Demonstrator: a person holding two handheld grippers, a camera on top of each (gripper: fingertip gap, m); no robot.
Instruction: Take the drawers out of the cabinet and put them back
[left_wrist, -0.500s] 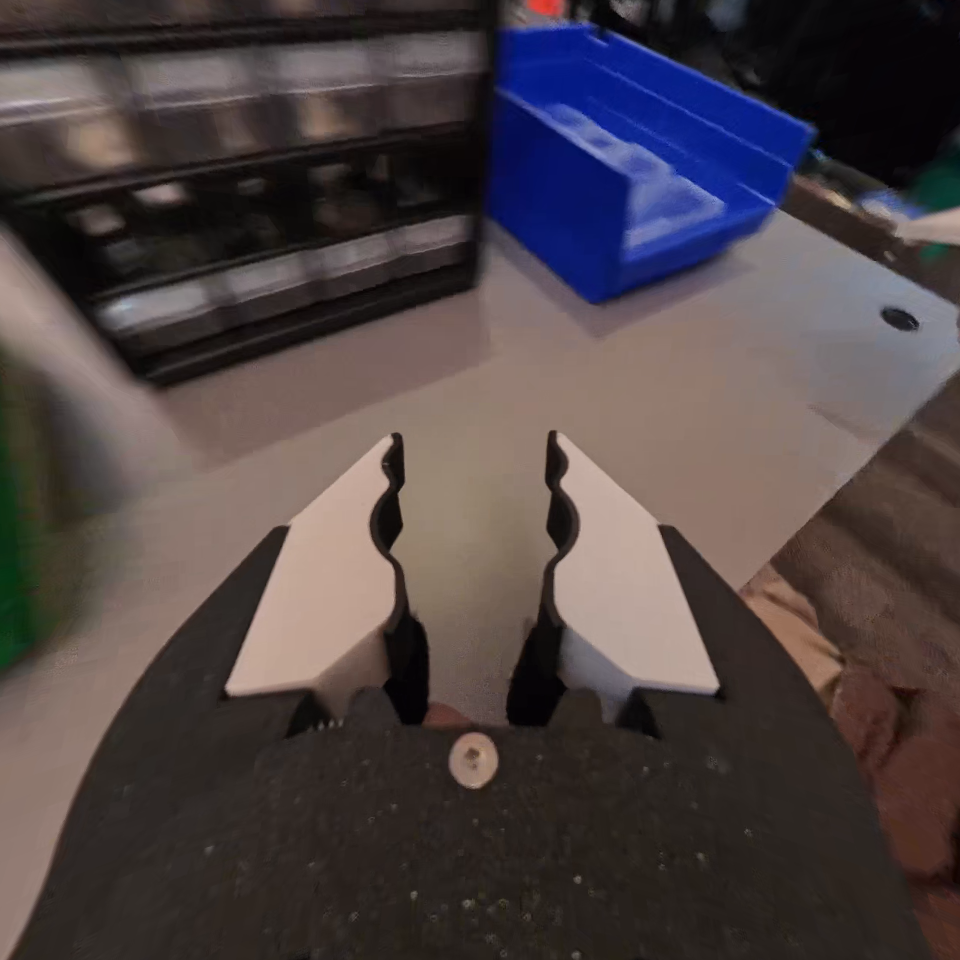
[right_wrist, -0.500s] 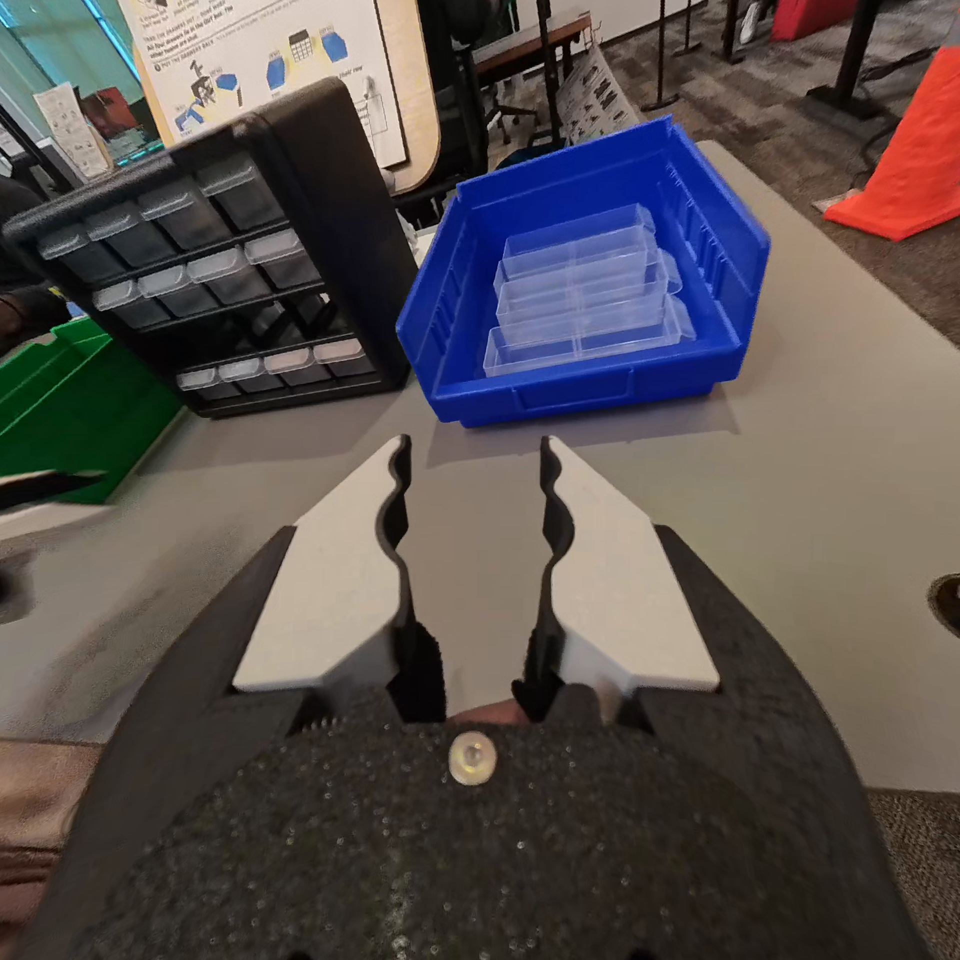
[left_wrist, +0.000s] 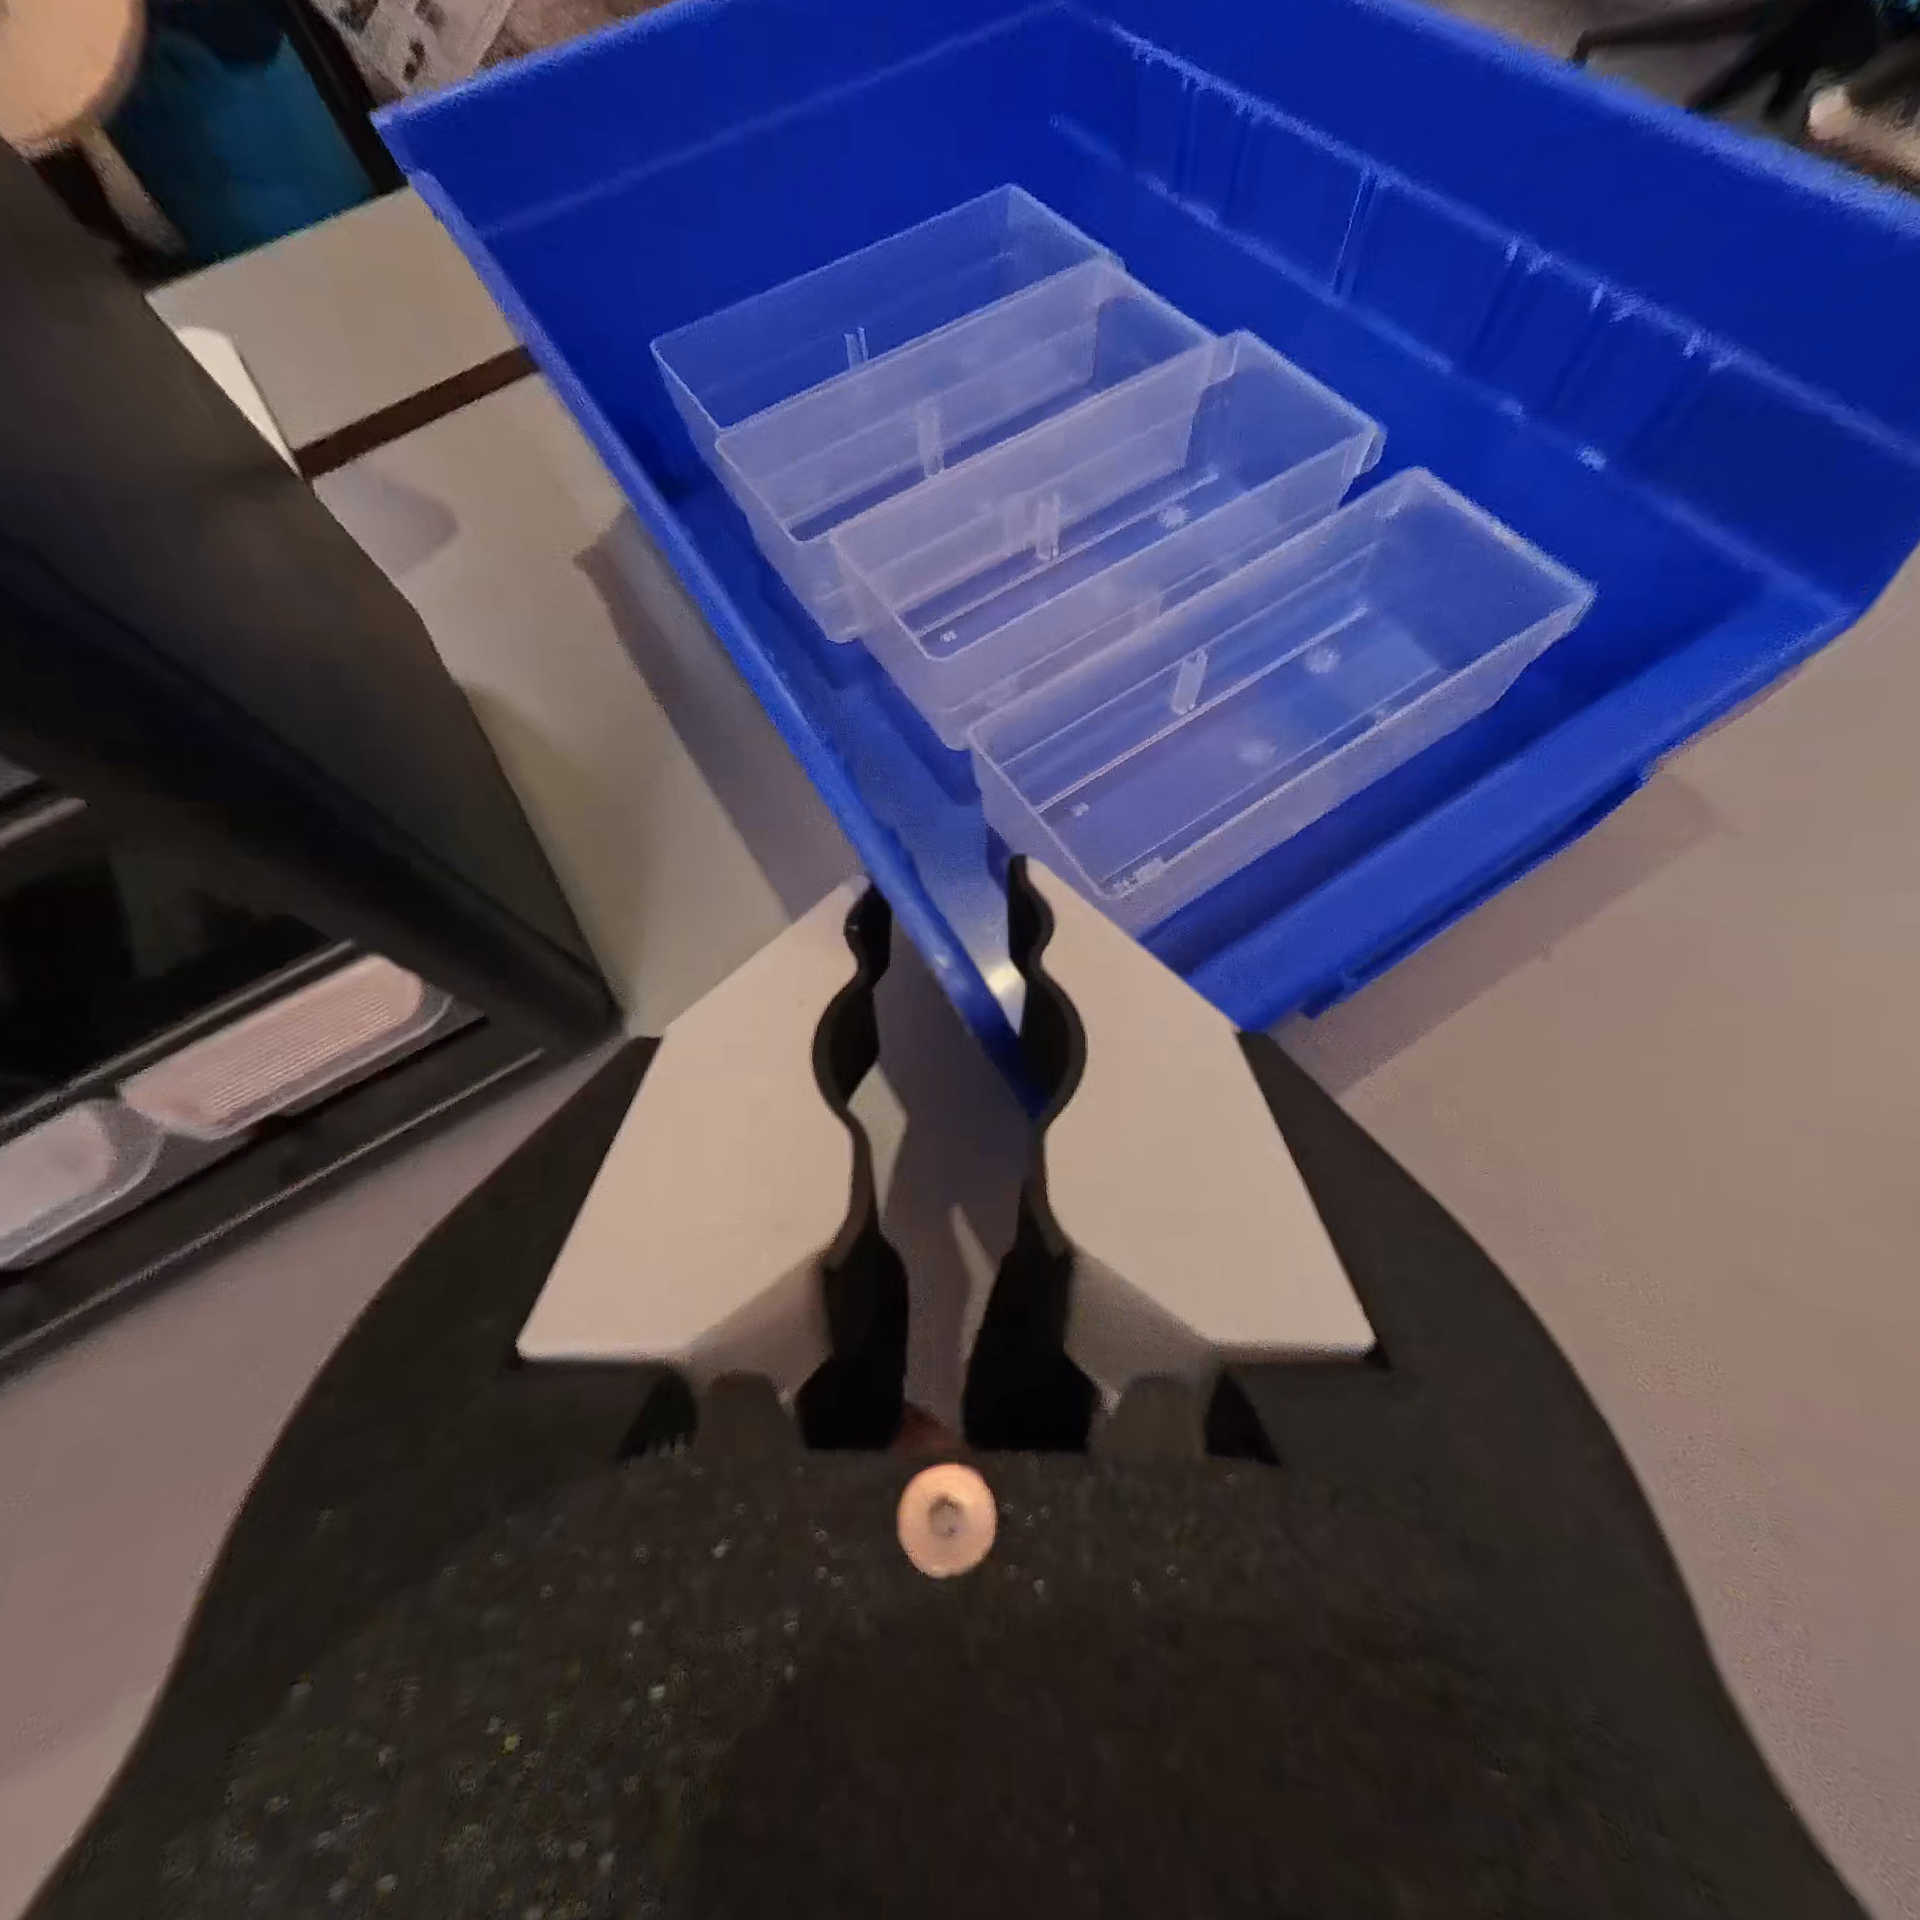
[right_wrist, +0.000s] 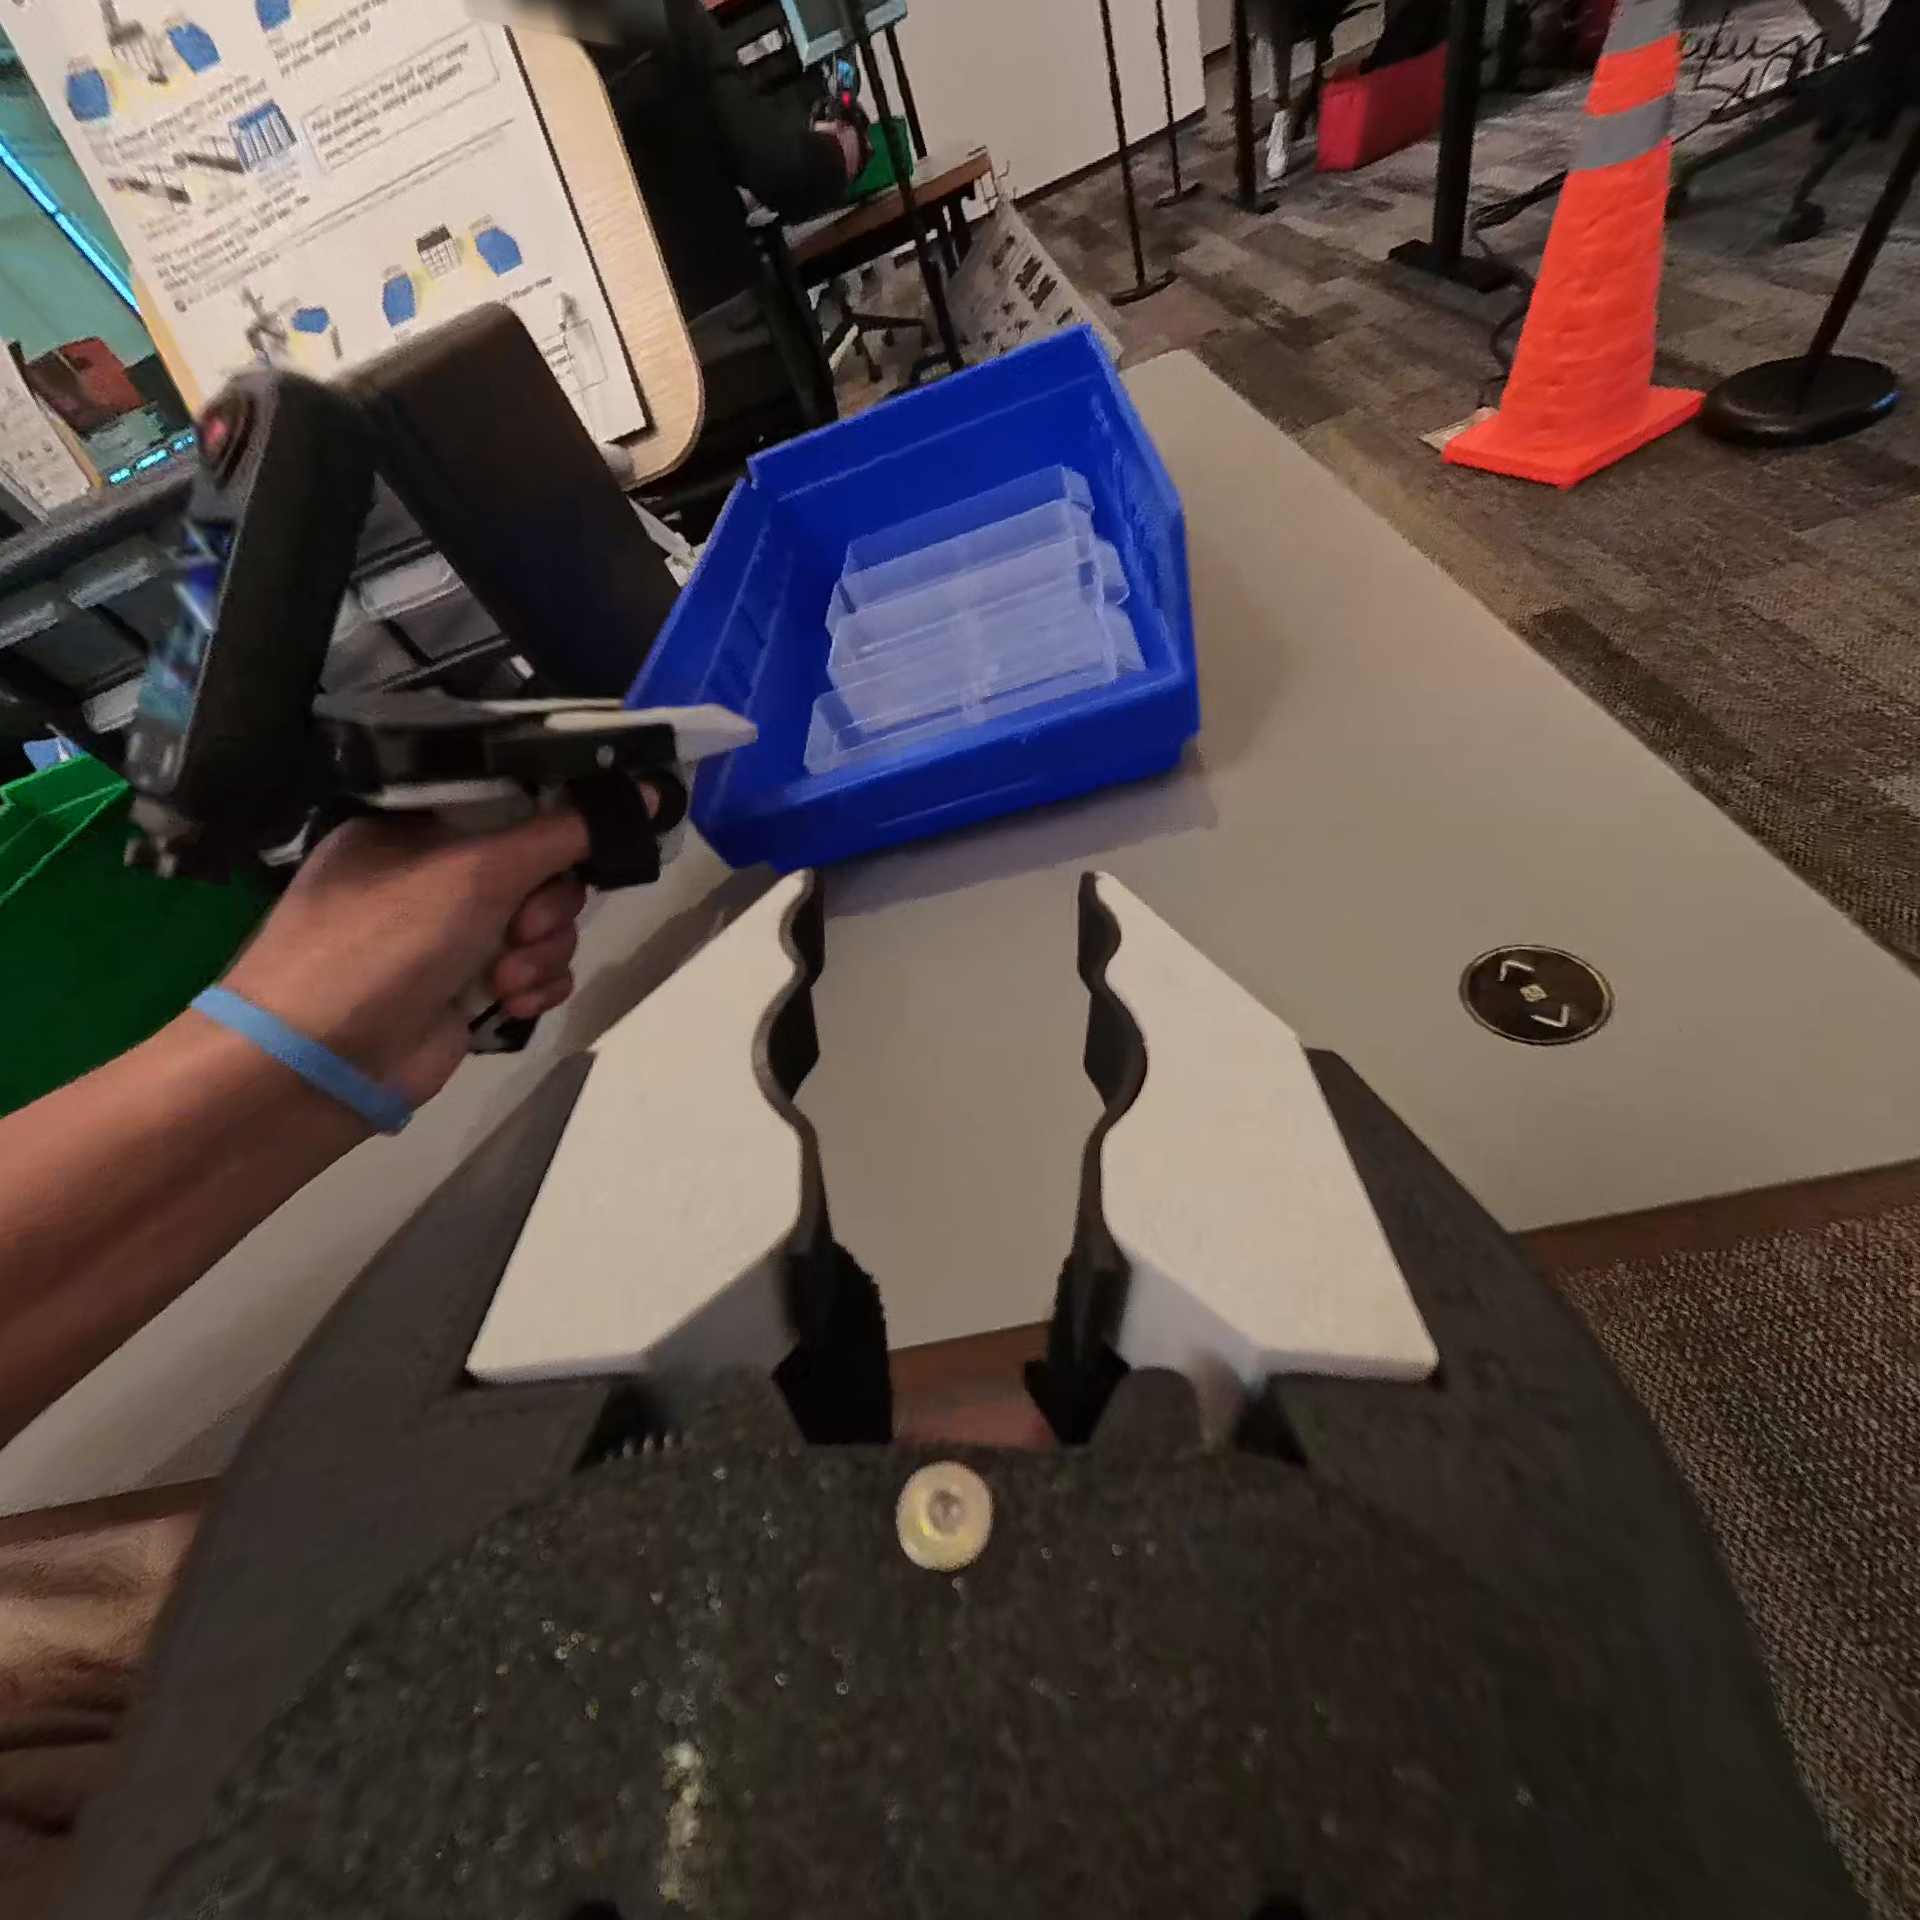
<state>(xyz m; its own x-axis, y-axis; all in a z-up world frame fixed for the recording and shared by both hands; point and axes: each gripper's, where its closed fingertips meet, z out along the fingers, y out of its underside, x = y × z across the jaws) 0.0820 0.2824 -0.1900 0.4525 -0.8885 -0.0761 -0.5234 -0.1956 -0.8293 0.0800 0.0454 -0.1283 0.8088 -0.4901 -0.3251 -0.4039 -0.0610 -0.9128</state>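
Note:
Several clear plastic drawers (left_wrist: 1278, 686) lie side by side in a blue bin (left_wrist: 1558, 260) on the grey table. The black cabinet (left_wrist: 260, 623) stands left of the bin, with frosted drawers (left_wrist: 281, 1039) in its bottom row. My left gripper (left_wrist: 940, 894) hovers at the bin's near left corner. Its jaws stand a narrow gap apart, empty, with the bin's rim showing between them. The right wrist view shows the left gripper (right_wrist: 717, 727) from the side at the bin (right_wrist: 935, 800), with the drawers (right_wrist: 966, 623) and the cabinet (right_wrist: 499, 468) behind. My right gripper (right_wrist: 948, 883) is open and empty over the table's front.
A hand (right_wrist: 416, 935) with a blue wristband holds the left gripper. A green bin (right_wrist: 62, 935) sits at the table's left. A round control button (right_wrist: 1536, 994) is set in the table at right. An orange cone (right_wrist: 1590, 260) and stands are on the carpet beyond.
My left gripper has swung right from the cabinet to the blue bin's corner, and its jaws have narrowed. My right gripper has drawn back toward the table's front edge, still open.

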